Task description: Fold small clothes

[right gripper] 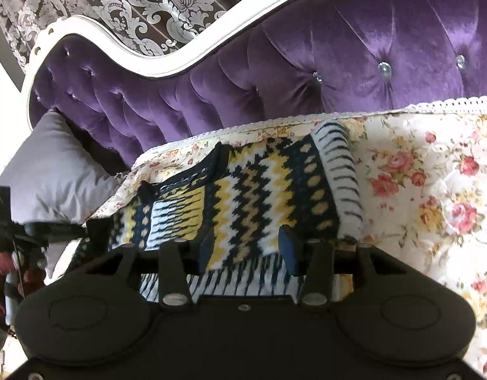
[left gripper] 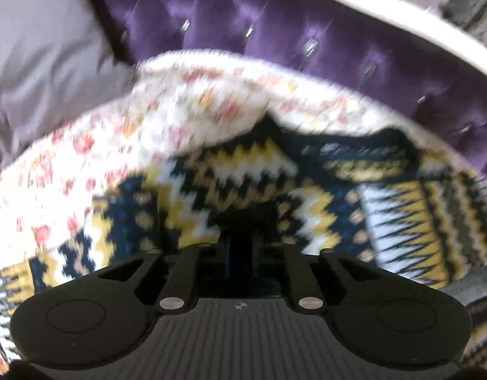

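sweater (right gripper: 243, 190) on floral bedspread (right gripper: 433, 190) | purple tufted headboard (right gripper: 338, 63) | right jaws apart astride hem | left jaws hidden, cannot tell

Bedroom (tufted purple headboard (right gripper: 354, 57))

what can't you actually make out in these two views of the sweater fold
- Left wrist view: the left hand-held gripper has its fingertips buried in the patterned sweater, so its grip cannot be confirmed.
- Left wrist view: motion blur smears the sweater's knit and the floral bedspread.
- Right wrist view: the sweater's near hem is hidden by the right hand-held gripper body.
- Right wrist view: the grey pillow is cut off at the left edge.
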The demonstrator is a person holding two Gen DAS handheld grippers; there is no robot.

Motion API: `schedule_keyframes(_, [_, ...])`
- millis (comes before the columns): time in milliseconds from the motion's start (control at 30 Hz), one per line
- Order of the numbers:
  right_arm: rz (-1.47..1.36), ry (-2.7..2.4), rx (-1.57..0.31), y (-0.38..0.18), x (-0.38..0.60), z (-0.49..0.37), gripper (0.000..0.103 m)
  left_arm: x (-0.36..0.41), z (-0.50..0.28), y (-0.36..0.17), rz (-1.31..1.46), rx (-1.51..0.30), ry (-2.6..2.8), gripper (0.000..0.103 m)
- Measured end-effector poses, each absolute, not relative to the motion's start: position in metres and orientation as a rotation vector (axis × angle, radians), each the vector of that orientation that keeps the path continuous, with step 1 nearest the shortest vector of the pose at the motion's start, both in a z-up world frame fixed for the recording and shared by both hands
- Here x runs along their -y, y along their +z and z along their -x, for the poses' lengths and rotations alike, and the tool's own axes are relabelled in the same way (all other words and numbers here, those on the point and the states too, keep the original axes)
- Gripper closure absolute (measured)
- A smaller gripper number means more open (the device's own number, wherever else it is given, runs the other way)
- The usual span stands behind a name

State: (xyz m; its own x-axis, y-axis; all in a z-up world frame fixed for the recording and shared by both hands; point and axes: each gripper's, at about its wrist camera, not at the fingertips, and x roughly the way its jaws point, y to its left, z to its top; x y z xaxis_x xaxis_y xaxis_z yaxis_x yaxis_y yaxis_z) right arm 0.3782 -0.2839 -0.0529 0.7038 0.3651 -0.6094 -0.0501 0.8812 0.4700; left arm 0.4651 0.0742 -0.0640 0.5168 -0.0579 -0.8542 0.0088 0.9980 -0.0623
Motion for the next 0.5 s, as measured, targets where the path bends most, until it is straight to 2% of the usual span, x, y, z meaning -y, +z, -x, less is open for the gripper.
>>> schedule_keyframes(167, [-0.332,0.196,-0.804,-0.062,0.270,-0.399,0.044,-0.071,-0.463,-0.065,0.036,-0.999,-0.048,0.081])
schedule_keyframes(233, [-0.296,0.179,-0.838,-0.069,0.266,-0.405,0.045,-0.079,-0.459,-0.060,0.111,-0.997,-0.066,0.081])
schedule_keyframes(300, [-0.261,0.174,-0.837,-0.069,0.261,-0.407,0.044,-0.094,-0.450,-0.049,0.220,-0.972,-0.080,0.076])
schedule_keyframes(367, [-0.229,0.163,-0.849,-0.065,0.253,-0.407,0.043,-0.105,-0.439,-0.037,0.259,-0.941,-0.084,0.064])
schedule_keyframes(433, [-0.215,0.166,-0.847,-0.060,0.247,-0.406,0.037,-0.117,-0.423,-0.024,0.261,-0.898,-0.078,0.056])
schedule_keyframes(500, [-0.190,0.178,-0.836,-0.053,0.238,-0.404,0.037,-0.136,-0.403,-0.012,0.273,-0.860,-0.071,0.051])
